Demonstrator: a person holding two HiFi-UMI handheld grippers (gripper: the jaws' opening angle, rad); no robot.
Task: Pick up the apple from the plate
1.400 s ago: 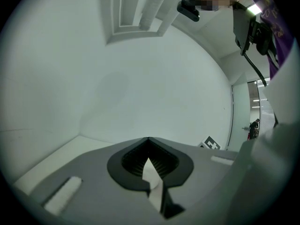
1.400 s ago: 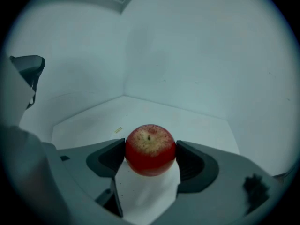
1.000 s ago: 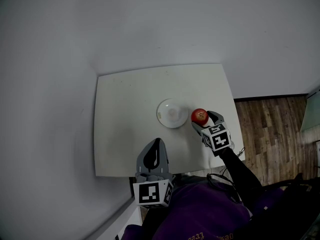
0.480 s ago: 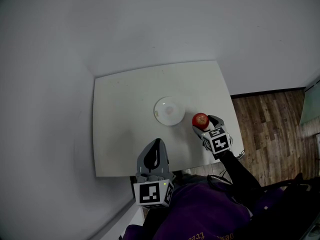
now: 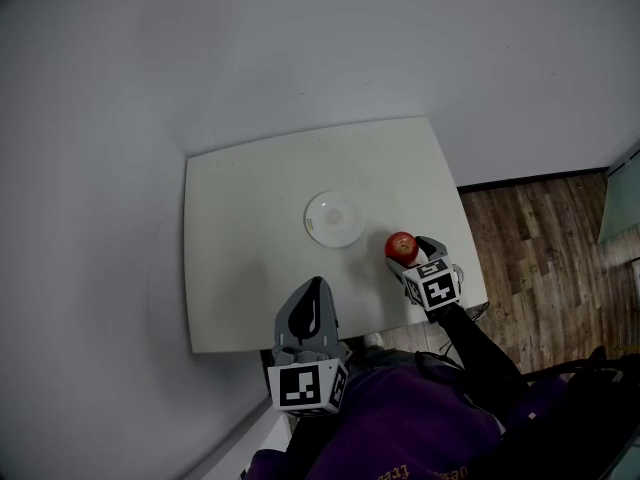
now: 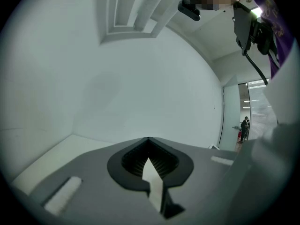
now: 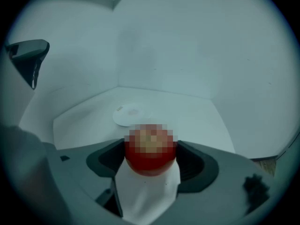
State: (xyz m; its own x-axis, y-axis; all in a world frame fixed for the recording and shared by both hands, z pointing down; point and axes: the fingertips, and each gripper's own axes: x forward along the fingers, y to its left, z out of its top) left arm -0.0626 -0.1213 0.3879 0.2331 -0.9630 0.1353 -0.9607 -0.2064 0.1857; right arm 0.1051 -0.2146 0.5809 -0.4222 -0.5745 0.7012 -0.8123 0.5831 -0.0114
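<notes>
Drawing back from the plate over the last second, the round red apple (image 5: 401, 245) is now sitting well apart from it, out toward the table's near right corner. It is being held between the two grey jaws of the right gripper (image 5: 408, 252), which are spread only as wide as the fruit and are pressing on both its sides; in the right gripper view the apple (image 7: 150, 161) is filling the gap between them. How high it is hanging above the tabletop is not showing clearly.

Behind it, the small round white plate (image 5: 334, 218) is lying bare near the middle of the square white table (image 5: 250, 268). The left gripper (image 5: 313, 298) is pointing up beside the table's near edge, its jaws pressed together with nothing between them.

Slipping looks like the main risk: the jaws are gripping a smooth round body across its widest part, so a quick swing or a slackening squeeze could be letting it roll out and off the nearby edge.

Counting: one apple, one plate, one table, two grippers.
</notes>
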